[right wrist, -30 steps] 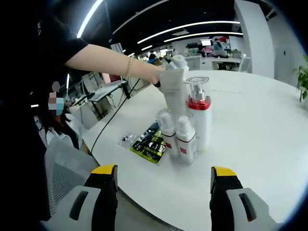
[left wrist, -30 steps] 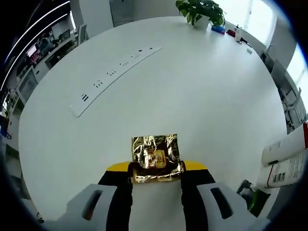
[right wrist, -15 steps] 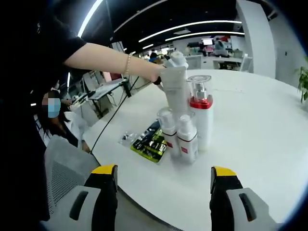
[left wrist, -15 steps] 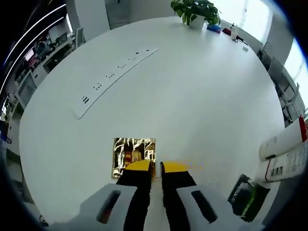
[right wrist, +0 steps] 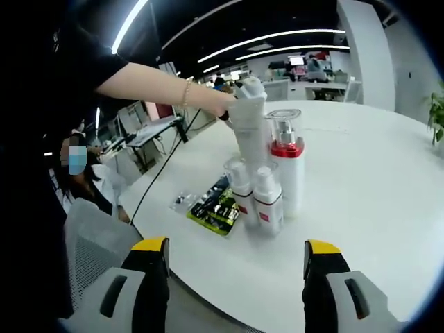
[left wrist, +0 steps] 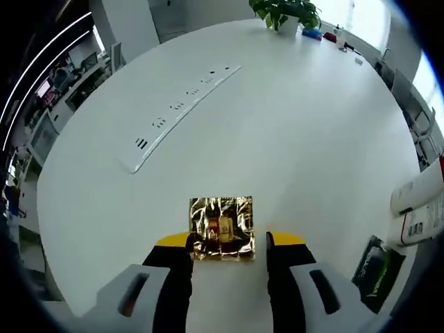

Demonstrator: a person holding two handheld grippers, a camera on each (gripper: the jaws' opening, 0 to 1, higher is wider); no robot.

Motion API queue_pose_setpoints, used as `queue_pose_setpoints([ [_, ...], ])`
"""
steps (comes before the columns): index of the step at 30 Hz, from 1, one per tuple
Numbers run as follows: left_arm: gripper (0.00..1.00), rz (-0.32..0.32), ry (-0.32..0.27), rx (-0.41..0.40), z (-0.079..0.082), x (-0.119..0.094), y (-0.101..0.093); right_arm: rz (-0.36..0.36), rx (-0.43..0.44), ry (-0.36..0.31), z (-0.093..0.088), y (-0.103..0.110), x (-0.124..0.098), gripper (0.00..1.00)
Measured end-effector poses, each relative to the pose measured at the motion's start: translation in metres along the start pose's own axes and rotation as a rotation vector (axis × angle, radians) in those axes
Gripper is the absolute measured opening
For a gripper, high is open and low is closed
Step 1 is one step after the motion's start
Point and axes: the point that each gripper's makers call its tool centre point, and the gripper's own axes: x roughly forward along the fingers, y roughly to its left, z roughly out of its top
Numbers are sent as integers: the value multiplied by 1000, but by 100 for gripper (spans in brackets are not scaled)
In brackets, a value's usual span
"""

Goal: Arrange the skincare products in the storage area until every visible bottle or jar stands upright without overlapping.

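Left tongs: the left tongs (left wrist: 227, 244) rose from the bottom centre of the left gripper view with yellow-tipped black jaws spread apart, gripping nothing.
Foil packet: a crinkled square gold foil packet (left wrist: 222, 227) lay flat on the round white desk (left wrist: 291, 132) at lower centre, its near edge between the two jaw tips; whether the tips touched it could not be told.
Power strip: a long white power strip (left wrist: 182, 107) lay aslant in the upper left of that view, well apart from the packet.
Plant: a green potted plant (left wrist: 286, 12) stood at the desk's far edge, top centre.
Right edge of left view: a white tube with a red band (left wrist: 420, 201) and a dark green flat pack (left wrist: 378, 270) sat at the lower right.
Right tongs: the right tongs (right wrist: 236, 260) stood wide apart at the bottom of the right gripper view, holding nothing, short of the desk edge.
Skincare products: a tall white pump bottle with a red collar (right wrist: 286, 166) stood upright at centre; two small white bottles with red labels (right wrist: 255, 201) stood upright just in front of it, close together.
Person's hand: a hand (right wrist: 223, 107) with a bracelet reached from the upper left, holding a white tube (right wrist: 250, 128) behind the bottles.
Flat packs: green and black sachets (right wrist: 216, 207) lay on the desk left of the bottles.
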Motion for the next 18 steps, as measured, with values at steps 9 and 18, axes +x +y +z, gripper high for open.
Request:
queue_pose_setpoints([
  [9, 33, -82, 26, -52, -4, -3, -14, -6, 13, 3, 0, -1, 1, 81],
  [18, 21, -120, 22, -39, -5, -4, -23, -9, 13, 5, -1, -2, 1, 81],
])
